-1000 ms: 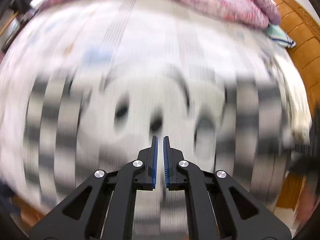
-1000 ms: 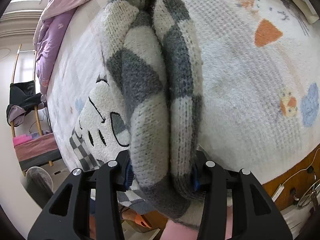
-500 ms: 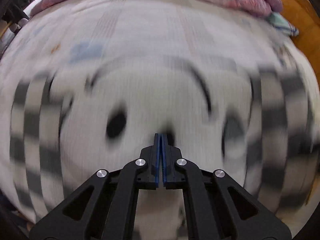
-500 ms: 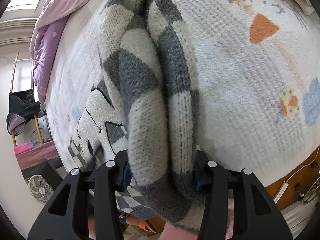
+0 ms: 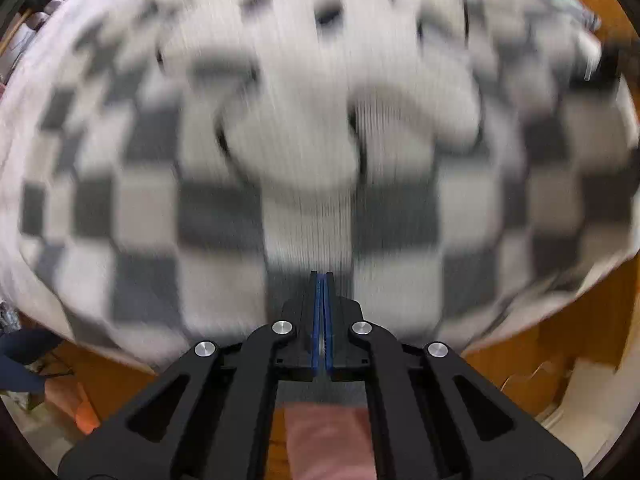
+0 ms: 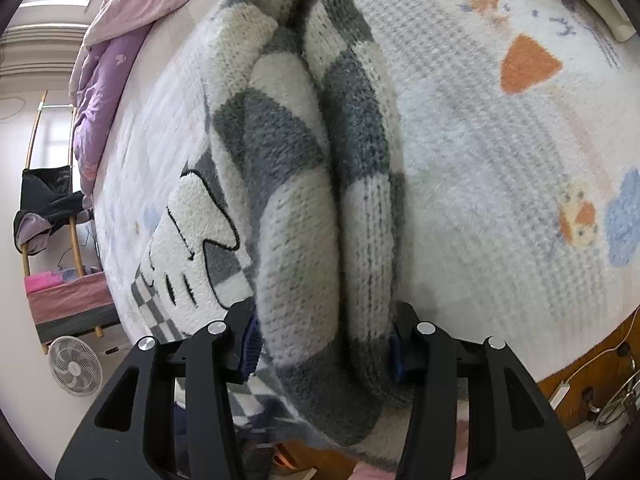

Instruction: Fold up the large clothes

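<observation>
Grey-and-white checked knitted sweater with a cartoon face, spread on a white patterned bedspread, reaching the bed's near edge. Right black two-finger gripper clamped around a thick rolled fold of the knit, blue pads pressing both sides. Left black gripper pressed together with nothing visible between its pads, above the blurred sweater. Pink-purple quilt bunched at the far edge.

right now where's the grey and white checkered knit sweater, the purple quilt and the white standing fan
grey and white checkered knit sweater (image 6: 296, 216), right wrist view, bunched fold between the fingers
purple quilt (image 6: 102, 92), right wrist view, its draped side
white standing fan (image 6: 74, 366), right wrist view, round grille
</observation>
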The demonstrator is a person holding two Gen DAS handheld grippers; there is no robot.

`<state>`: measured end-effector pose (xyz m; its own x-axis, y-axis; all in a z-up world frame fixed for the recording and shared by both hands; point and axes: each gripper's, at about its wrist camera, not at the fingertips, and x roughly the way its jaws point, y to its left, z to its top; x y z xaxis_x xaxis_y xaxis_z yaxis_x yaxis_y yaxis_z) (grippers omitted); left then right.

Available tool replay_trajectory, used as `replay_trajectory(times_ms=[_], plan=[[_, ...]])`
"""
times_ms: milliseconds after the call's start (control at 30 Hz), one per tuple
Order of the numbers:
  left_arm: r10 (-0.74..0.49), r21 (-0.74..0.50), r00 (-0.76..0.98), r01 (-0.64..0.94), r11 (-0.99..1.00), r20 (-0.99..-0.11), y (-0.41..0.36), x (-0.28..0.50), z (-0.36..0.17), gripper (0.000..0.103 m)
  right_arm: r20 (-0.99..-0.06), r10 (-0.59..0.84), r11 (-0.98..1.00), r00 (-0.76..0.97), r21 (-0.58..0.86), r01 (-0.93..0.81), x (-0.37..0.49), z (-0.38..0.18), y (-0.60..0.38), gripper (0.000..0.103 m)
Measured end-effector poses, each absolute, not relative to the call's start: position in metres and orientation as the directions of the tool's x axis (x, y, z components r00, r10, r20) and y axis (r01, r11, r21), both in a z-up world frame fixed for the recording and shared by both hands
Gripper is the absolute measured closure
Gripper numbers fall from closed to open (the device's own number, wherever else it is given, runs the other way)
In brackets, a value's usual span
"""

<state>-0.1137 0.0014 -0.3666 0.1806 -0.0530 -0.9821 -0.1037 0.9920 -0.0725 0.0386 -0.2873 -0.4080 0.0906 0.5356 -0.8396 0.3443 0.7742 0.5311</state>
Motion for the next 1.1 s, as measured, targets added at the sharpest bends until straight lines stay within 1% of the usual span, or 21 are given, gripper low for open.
replay_trajectory(times_ms=[33, 67, 133, 200, 233, 267, 300, 367, 400, 467, 533, 567, 633, 733, 833, 867, 933, 1000, 1067, 1100], plan=[[-0.054, -0.076, 0.209, -0.097, 0.992, -0.976, 0.003, -0.104, -0.355, 0.101, -0.849, 0.520, 0.780, 0.094, 0.517, 0.353, 0.038, -0.410, -0.288, 0.052], [-0.053, -0.076, 0.231, -0.091, 0.993, -0.972, 0.005, -0.089, -0.343, 0.101, -0.853, 0.514, 0.781, 0.095, 0.511, 0.360, 0.037, -0.411, -0.289, 0.050], [-0.080, -0.112, 0.272, -0.105, 0.988, -0.959, 0.010, -0.064, -0.329, 0.101, -0.854, 0.510, 0.782, 0.102, 0.510, 0.360, 0.036, -0.415, -0.290, 0.050], [-0.105, -0.151, 0.305, -0.129, 0.980, -0.947, 0.015, -0.043, -0.327, 0.101, -0.870, 0.481, 0.803, 0.109, 0.487, 0.345, 0.036, -0.418, -0.291, 0.051], [-0.099, -0.141, 0.281, -0.135, 0.981, -0.955, 0.017, -0.021, -0.337, 0.101, -0.875, 0.469, 0.809, 0.120, 0.480, 0.340, 0.036, -0.417, -0.291, 0.053], [-0.080, -0.113, 0.243, -0.127, 0.985, -0.967, 0.021, -0.018, -0.351, 0.102, -0.884, 0.446, 0.818, 0.139, 0.466, 0.336, 0.034, -0.416, -0.293, 0.057], [-0.042, -0.060, 0.186, -0.090, 0.994, -0.982, 0.017, -0.011, -0.376, 0.102, -0.891, 0.429, 0.826, 0.151, 0.454, 0.333, 0.033, -0.415, -0.293, 0.061], [-0.018, -0.027, 0.228, -0.035, 0.999, -0.973, 0.008, -0.007, -0.385, 0.102, -0.886, 0.432, 0.822, 0.169, 0.464, 0.330, 0.030, -0.407, -0.293, 0.066], [-0.016, -0.021, 0.231, -0.022, 1.000, -0.973, 0.007, -0.008, -0.383, 0.102, -0.877, 0.445, 0.814, 0.183, 0.481, 0.327, 0.028, -0.402, -0.291, 0.068], [-0.040, -0.049, 0.244, -0.034, 0.998, -0.969, 0.010, -0.011, -0.382, 0.102, -0.859, 0.466, 0.798, 0.212, 0.511, 0.320, 0.023, -0.387, -0.287, 0.069], [-0.072, -0.093, 0.251, -0.073, 0.993, -0.965, 0.015, -0.013, -0.382, 0.102, -0.861, 0.457, 0.792, 0.224, 0.509, 0.337, 0.016, -0.371, -0.279, 0.070], [-0.073, -0.095, 0.246, -0.081, 0.992, -0.966, 0.015, -0.011, -0.382, 0.101, -0.862, 0.454, 0.796, 0.225, 0.506, 0.333, 0.015, -0.364, -0.273, 0.071], [-0.071, -0.093, 0.242, -0.083, 0.992, -0.968, 0.014, -0.012, -0.383, 0.101, -0.858, 0.457, 0.806, 0.233, 0.511, 0.300, 0.013, -0.343, -0.256, 0.072], [-0.109, -0.137, 0.250, -0.098, 0.986, -0.962, 0.024, -0.014, -0.383, 0.101, -0.847, 0.479, 0.818, 0.232, 0.526, 0.232, 0.012, -0.308, -0.222, 0.074], [-0.112, -0.128, 0.242, -0.049, 0.991, -0.964, 0.028, -0.010, -0.387, 0.101, -0.844, 0.483, 0.828, 0.233, 0.527, 0.192, 0.015, -0.285, -0.197, 0.075], [-0.130, -0.145, 0.240, -0.046, 0.988, -0.962, 0.035, -0.006, -0.390, 0.101, -0.848, 0.478, 0.837, 0.227, 0.519, 0.176, 0.018, -0.276, -0.186, 0.075], [-0.199, -0.220, 0.234, -0.066, 0.973, -0.952, 0.049, 0.004, -0.398, 0.100, -0.871, 0.445, 0.860, 0.208, 0.480, 0.170, 0.022, -0.263, -0.164, 0.076], [-0.267, -0.284, 0.210, -0.054, 0.957, -0.941, 0.059, 0.009, -0.399, 0.100, -0.890, 0.410, 0.880, 0.197, 0.443, 0.171, 0.026, -0.258, -0.148, 0.076], [-0.338, -0.349, 0.169, -0.041, 0.936, -0.926, 0.074, 0.011, -0.392, 0.101, -0.920, 0.353, 0.910, 0.171, 0.380, 0.166, 0.030, -0.250, -0.125, 0.076], [-0.346, -0.357, 0.166, -0.042, 0.933, -0.923, 0.085, 0.010, -0.384, 0.101, -0.934, 0.320, 0.927, 0.157, 0.343, 0.153, 0.030, -0.246, -0.114, 0.076]])
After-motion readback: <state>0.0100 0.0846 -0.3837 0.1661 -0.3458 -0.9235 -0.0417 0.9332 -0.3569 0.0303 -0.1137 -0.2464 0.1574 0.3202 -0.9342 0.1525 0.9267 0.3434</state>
